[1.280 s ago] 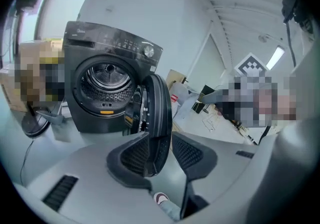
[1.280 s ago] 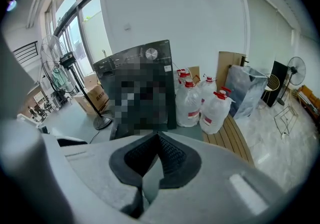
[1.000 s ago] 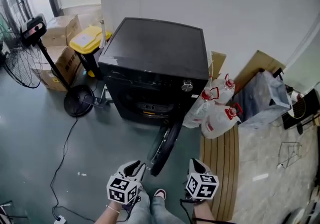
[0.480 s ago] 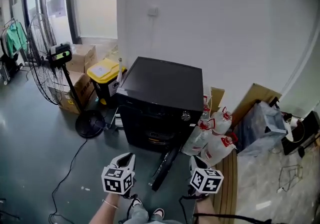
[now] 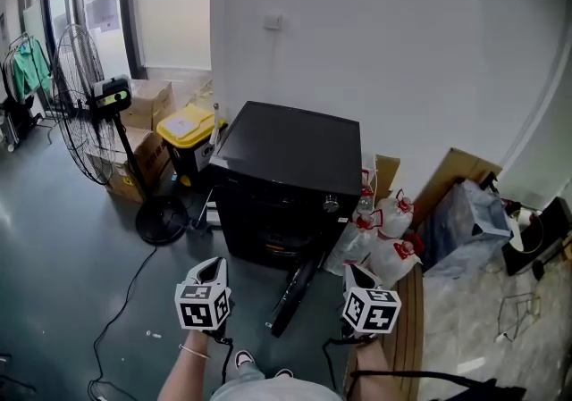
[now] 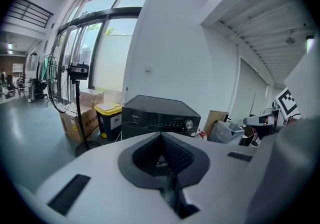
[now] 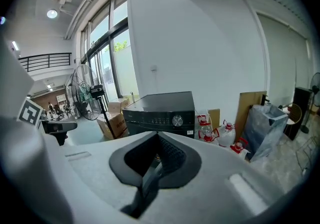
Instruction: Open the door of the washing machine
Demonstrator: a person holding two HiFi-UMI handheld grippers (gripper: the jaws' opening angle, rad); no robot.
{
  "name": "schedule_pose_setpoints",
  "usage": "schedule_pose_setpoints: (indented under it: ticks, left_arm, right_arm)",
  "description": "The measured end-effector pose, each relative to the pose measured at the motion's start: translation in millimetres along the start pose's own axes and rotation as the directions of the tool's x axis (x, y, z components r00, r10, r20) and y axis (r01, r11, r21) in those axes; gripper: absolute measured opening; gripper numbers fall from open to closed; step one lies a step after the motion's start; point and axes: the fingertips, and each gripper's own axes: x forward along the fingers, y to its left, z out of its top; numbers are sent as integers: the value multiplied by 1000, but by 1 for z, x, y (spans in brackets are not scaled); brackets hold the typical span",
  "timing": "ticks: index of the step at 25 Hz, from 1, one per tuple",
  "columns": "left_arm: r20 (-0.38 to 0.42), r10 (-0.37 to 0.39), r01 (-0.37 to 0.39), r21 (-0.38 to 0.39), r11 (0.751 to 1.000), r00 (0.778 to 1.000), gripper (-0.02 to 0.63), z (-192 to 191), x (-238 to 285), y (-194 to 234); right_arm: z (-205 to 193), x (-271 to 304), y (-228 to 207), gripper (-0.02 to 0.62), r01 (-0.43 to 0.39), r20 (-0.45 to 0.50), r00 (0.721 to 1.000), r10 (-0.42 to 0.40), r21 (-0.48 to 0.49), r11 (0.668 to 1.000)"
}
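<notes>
the black washing machine (image 5: 288, 154) stands against the white wall (image 5: 375, 42), its round door (image 5: 293, 294) hanging open toward the person, low between the two tools. the left tool (image 5: 213, 267) and right tool (image 5: 354, 272) hover in front of it, both with jaws pressed together and nothing held.

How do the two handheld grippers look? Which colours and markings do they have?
The left gripper and the right gripper have white plastic bodies. Each carries a white cube with black square markers. The pads are dark and ribbed, set in a dark grey recess. A black cable trails behind the right one. The left wrist wears a thin bracelet.
</notes>
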Motion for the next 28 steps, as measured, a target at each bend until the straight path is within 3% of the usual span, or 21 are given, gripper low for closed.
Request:
schedule_pose_setpoints:
  ticks: [12, 28]
  left_arm:
    - [-2, 10, -10, 23, 1000, 1000, 3, 3, 8, 1]
    - [-5, -5, 5, 19, 1000, 1000, 3, 1, 10, 6]
  right_arm:
    - [-4, 2, -5, 5, 52, -7, 999, -52, -11, 999]
    - [-9, 6, -3, 5, 60, -27, 998, -60, -11, 998]
